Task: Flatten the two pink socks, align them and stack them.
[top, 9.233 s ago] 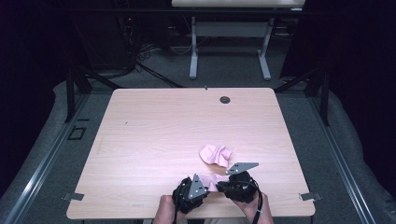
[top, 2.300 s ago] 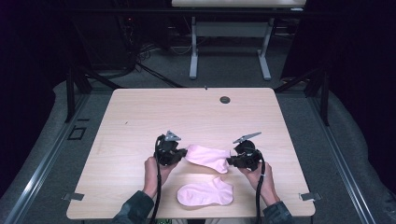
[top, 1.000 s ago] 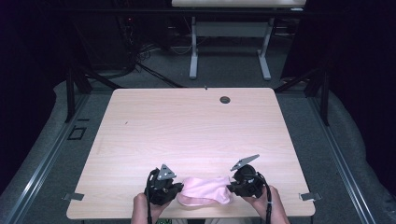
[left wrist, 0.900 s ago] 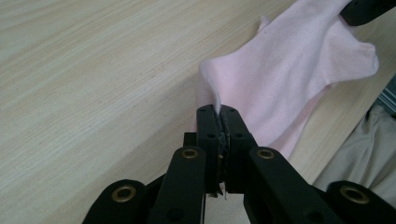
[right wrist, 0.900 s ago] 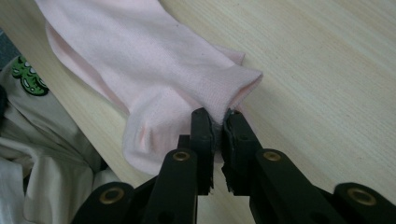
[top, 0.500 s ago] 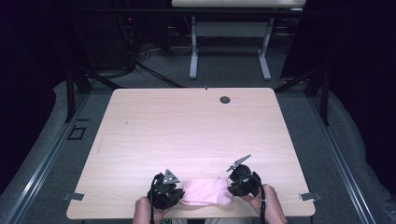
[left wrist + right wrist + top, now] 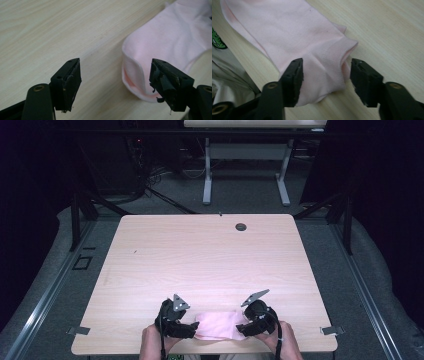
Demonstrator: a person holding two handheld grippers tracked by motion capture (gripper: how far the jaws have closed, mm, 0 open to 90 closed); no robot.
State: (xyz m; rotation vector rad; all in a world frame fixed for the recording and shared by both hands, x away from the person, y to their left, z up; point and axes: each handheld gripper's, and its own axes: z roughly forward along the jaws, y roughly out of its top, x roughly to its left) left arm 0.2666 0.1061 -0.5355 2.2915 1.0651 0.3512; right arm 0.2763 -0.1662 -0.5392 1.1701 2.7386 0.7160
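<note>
A pink sock lies flat near the table's front edge, with a second pink layer showing under its edge. My left gripper is at its left end and my right gripper at its right end. In the left gripper view the left gripper stands open, and the rounded end of the sock lies by the right jaw. In the right gripper view the right gripper is open around the ribbed cuff of the sock. Both pairs of jaws have just been opening, with the cloth still between them.
The wooden table has a round dark hole near its far edge. Another desk's white legs stand beyond it. The person's light shirt is close behind the front edge.
Both grippers' jaws have opened and let go of the sock's ends. The sock now lies flat by the front edge, and the hands have hardly moved.
</note>
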